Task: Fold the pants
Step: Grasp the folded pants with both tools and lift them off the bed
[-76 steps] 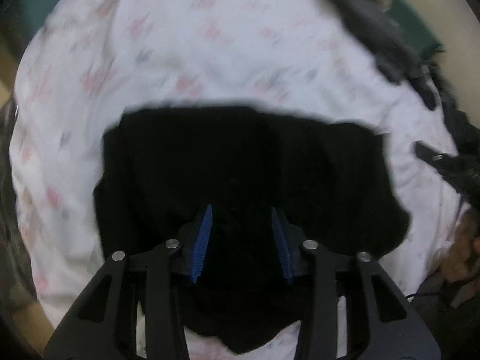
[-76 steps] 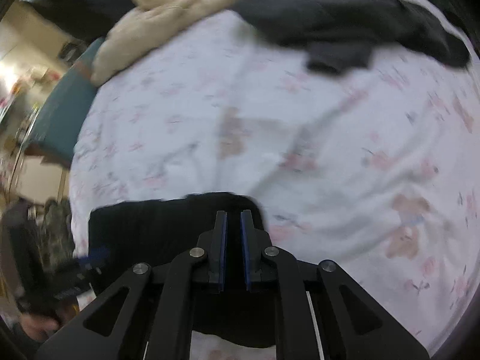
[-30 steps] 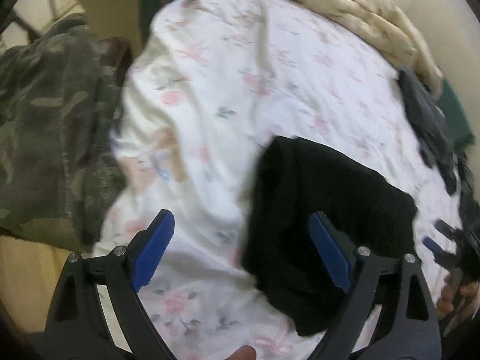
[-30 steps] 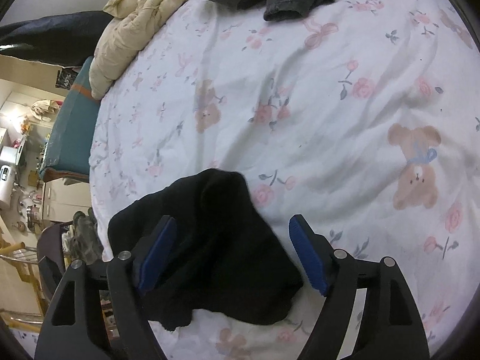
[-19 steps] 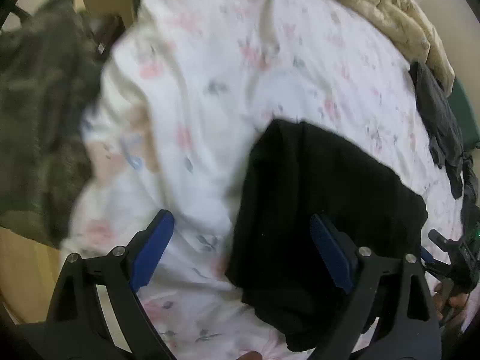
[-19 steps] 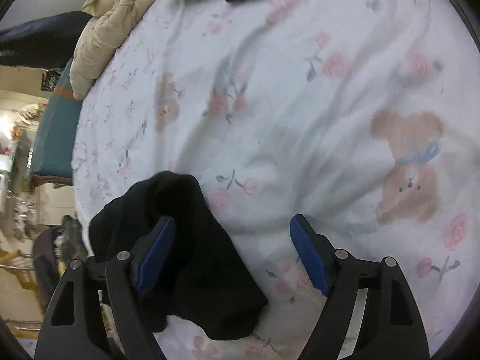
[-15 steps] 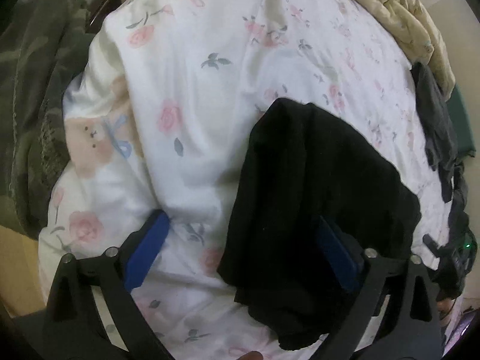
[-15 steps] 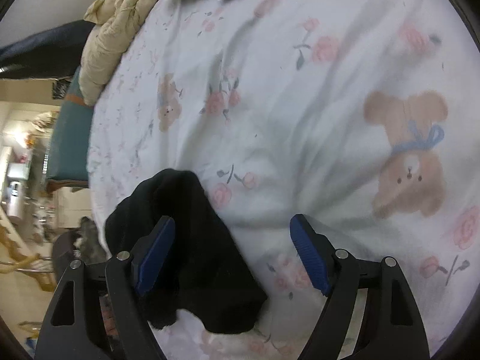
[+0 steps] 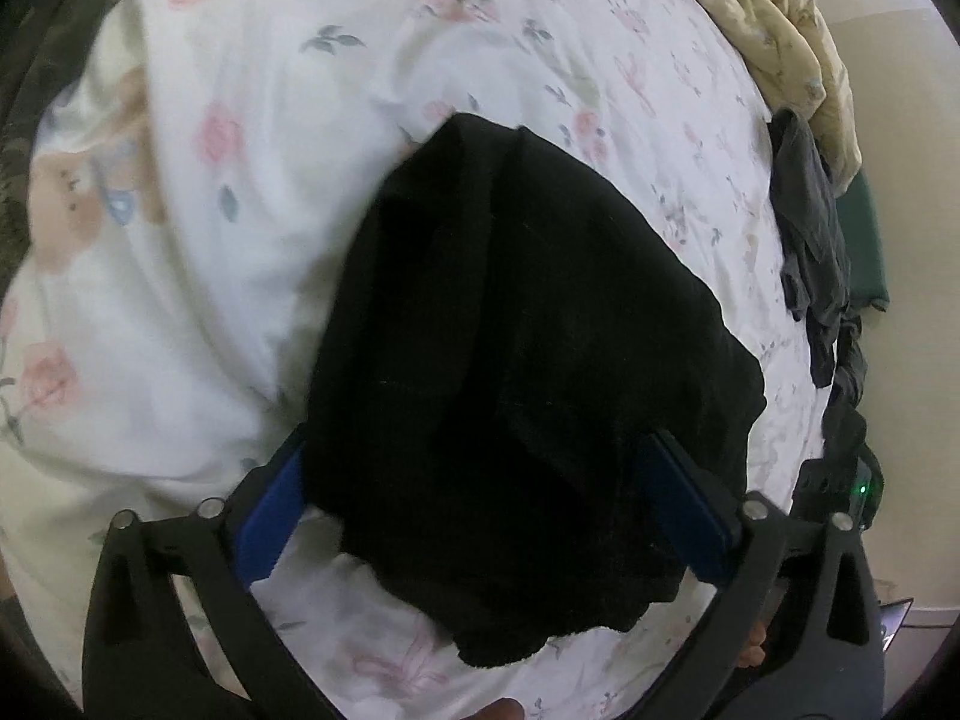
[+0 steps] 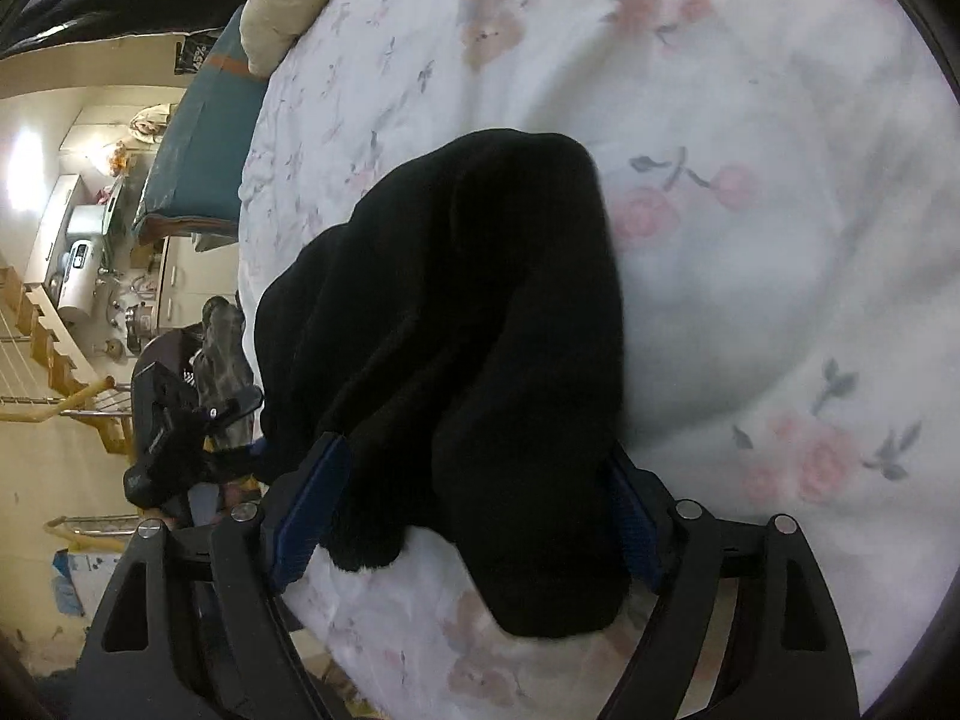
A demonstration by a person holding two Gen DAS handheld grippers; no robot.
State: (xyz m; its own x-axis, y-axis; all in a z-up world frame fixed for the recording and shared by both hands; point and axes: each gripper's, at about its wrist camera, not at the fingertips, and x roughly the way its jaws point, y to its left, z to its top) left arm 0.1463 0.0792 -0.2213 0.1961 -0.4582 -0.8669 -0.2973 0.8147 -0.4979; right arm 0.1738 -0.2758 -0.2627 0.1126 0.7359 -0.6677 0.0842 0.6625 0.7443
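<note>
A bed covered by a white sheet (image 9: 252, 252) printed with pink roses and teddy bears fills both views; a kitchen area and wooden stair rail show beyond its far side in the right wrist view.

Nearest, the left gripper (image 9: 480, 510) straddles the near edge of the black pants (image 9: 510, 360). Its jaws are opening, now at their widest, and the blue pads stand at either side of the cloth without pinching it. The right gripper (image 10: 468, 510) is in the same condition: jaws opening, the pants (image 10: 456, 330) lying between the pads, no grip evident.

The pants lie as a compact, roughly rectangular bundle near the edge of the bed closest to the person. A moment earlier the left gripper stood off to one side of the bundle; both have since dropped closer and centred over it.

Judgement: the folds appear largely complete. The wide jaws suggest either a final press or a lift of the whole bundle.

Farther off, a dark grey garment (image 9: 810, 228) and a beige quilt (image 9: 774, 18) lie at the far edge of the bed.
</note>
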